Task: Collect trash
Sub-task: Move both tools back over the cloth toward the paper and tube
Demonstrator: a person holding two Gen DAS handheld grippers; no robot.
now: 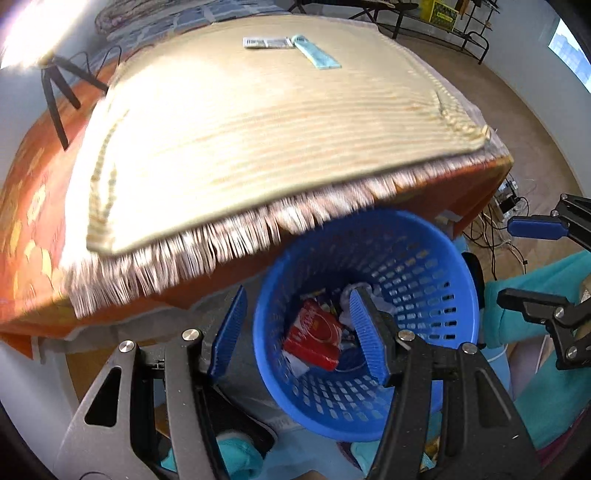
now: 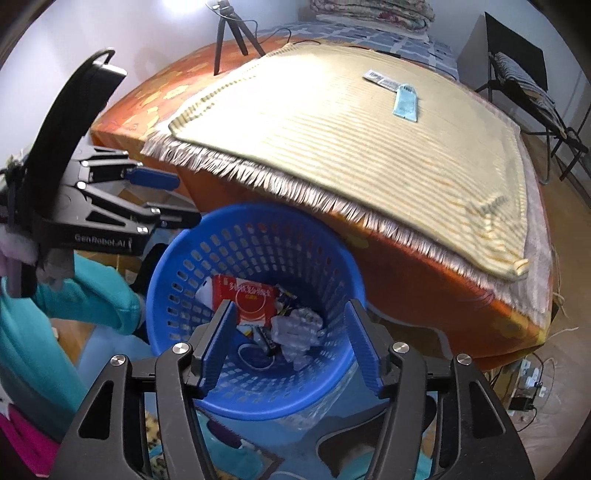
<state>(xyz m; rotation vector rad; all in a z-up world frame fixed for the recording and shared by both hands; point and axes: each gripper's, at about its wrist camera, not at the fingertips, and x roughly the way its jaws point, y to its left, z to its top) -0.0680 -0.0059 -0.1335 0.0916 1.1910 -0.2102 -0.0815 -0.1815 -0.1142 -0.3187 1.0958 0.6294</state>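
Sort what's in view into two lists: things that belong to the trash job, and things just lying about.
Part of the job:
- blue perforated plastic basket
- red printed wrapper inside it
- crumpled clear plastic inside it
- light blue flat packet on the mat
- white barcoded strip beside it

Lying about:
- beige striped fringed mat
- black tripod
- black folding chair

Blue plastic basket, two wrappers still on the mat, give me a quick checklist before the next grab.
1. Left gripper empty, jaws apart: ok.
2. Right gripper empty, jaws apart: ok.
3. Blue perforated plastic basket upright beside the bed: ok.
4. Red packet and crumpled clear plastic inside the basket: ok.
5. Light blue flat wrapper and white printed wrapper on the beige striped mat collected: not ok.
6. Wrappers within reach: cannot tell.
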